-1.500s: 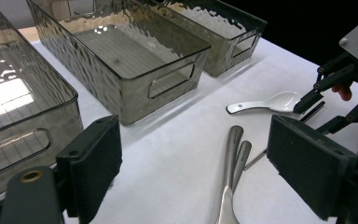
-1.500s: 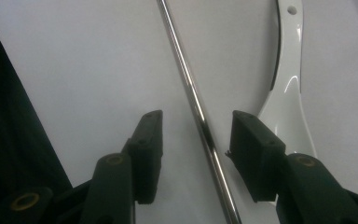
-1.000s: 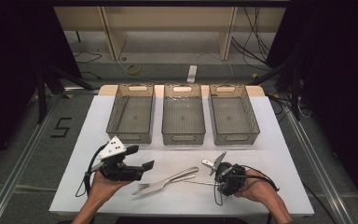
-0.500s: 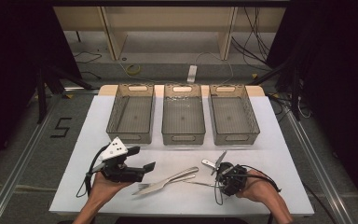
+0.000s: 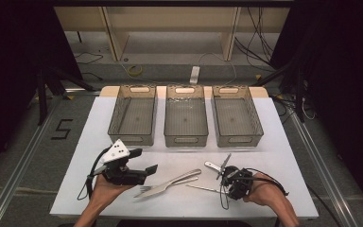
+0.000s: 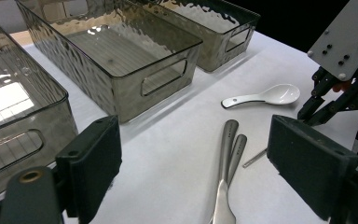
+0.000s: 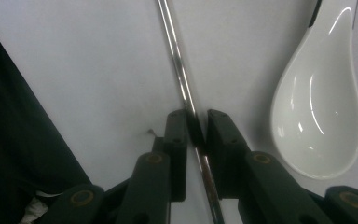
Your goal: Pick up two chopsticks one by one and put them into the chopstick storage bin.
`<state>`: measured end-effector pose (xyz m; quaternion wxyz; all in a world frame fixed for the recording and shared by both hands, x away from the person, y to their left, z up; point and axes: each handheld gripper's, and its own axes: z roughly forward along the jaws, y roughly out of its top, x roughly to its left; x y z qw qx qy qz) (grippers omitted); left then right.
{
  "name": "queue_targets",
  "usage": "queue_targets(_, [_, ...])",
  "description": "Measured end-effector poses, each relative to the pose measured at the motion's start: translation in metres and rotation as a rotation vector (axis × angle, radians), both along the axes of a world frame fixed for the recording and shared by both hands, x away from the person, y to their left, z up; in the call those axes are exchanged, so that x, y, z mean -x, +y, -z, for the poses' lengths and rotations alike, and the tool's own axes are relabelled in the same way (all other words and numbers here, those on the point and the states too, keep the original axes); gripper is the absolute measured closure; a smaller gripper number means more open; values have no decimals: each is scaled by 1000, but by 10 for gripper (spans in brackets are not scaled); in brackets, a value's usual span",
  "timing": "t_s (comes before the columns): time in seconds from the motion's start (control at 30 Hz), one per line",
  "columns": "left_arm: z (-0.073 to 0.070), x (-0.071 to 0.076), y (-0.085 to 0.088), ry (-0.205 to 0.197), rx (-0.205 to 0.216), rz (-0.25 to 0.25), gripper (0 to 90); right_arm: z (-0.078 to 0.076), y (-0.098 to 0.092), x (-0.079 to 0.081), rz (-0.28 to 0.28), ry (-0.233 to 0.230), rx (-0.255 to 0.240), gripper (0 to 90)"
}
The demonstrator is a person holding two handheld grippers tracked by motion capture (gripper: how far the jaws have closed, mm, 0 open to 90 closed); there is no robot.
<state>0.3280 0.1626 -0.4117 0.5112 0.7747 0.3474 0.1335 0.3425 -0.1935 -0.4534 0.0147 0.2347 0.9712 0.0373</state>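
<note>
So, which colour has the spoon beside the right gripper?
White, a glossy spoon with a dark patch on its handle; the right gripper view shows it best.

In the right gripper view the rod (image 7: 177, 60) runs off at twelve o'clock and the white spoon (image 7: 319, 116) is cropped at one o'clock. In the left gripper view the fork (image 6: 223, 196) and its neighbour, perhaps a knife (image 6: 237, 149), are cut off at six o'clock.

Left gripper (image 5: 152, 169): held low in the left hand (image 5: 105, 187) with its forearm entering from the bottom edge, jaws level, pointing toward the right hand and standing wide apart with nothing between them (grey three-cornered plate on top). Right gripper (image 7: 196, 133): held in the right hand (image 5: 260, 189), pointing down, its jaws just closing in, almost together.
</note>
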Motion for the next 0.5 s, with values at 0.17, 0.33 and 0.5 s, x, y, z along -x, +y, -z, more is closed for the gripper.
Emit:
queue_targets(0.17, [0, 0, 0, -1, -1, 4, 173, 0, 3, 1, -38, -1, 27, 818])
queue_targets(0.33, [0, 0, -1, -1, -1, 5, 173, 0, 4, 4, -74, 0, 32, 838])
queue_targets(0.5, [0, 0, -1, 1, -6, 10, 175, 0, 5, 7, -133, -2, 44, 858])
